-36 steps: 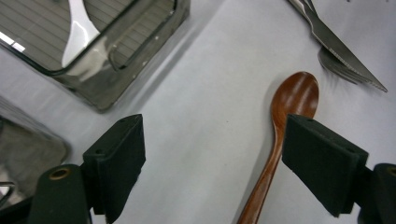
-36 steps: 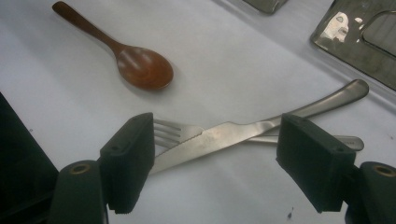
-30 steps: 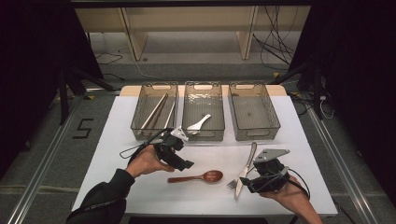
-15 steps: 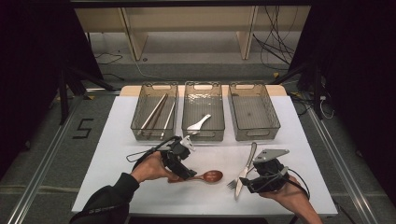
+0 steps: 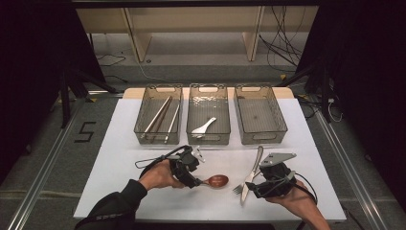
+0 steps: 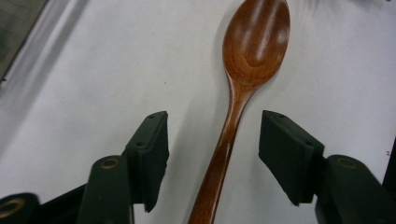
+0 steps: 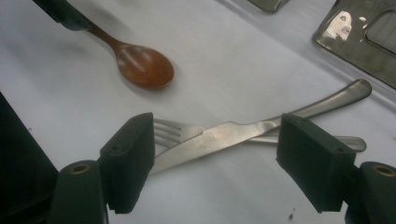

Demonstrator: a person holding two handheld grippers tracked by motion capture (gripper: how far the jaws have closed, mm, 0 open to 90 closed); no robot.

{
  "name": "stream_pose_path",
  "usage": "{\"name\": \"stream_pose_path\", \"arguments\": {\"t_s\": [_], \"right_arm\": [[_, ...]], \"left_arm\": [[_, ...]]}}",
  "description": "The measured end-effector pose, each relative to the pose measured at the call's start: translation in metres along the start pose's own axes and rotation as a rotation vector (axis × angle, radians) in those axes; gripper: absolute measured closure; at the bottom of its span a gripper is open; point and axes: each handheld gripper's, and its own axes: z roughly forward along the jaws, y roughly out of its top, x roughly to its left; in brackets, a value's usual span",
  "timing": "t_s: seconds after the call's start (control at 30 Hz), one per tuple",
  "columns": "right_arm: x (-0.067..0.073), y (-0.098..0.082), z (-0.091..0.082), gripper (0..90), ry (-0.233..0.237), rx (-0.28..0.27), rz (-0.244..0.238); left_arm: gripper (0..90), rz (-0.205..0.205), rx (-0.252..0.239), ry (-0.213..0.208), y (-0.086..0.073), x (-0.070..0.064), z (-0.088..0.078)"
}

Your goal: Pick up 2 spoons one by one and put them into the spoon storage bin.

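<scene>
A brown wooden spoon (image 5: 216, 180) lies on the white table, bowl to the right. My left gripper (image 5: 195, 181) is down over its handle. In the left gripper view the handle (image 6: 229, 140) runs between the two pads (image 6: 152, 149) with a gap on each side; the jaws have just been closing around it. My right gripper (image 5: 253, 188) stands open at the front right. In the right gripper view (image 7: 215, 135) its jaws straddle a steel knife (image 7: 224, 135) crossed over a fork (image 7: 168, 130), touching neither.
Three clear bins stand in a row at the back: the left bin (image 5: 141, 125) holds chopsticks, the middle bin (image 5: 208, 140) a white spoon (image 5: 203, 127), and the right bin (image 5: 282, 122) nothing. The table's front edge is close behind both hands.
My left gripper has come down and toward the front right onto the spoon's handle, and its jaws have narrowed. The right gripper, knife and fork have stayed put.
</scene>
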Motion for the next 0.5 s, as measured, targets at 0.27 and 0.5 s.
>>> {"name": "stream_pose_path", "arguments": {"t_s": [0.27,0.5], "right_arm": [[0.000,0.000,0.000,28.8,0.000,0.000,-0.001],[0.000,0.000,0.000,28.8,0.000,0.001,0.001]], "left_arm": [[54.0,0.026,0.044,-0.016,0.000,-0.004,0.009],[62.1,0.041,0.068,-0.023,0.000,-0.005,0.013]]}}
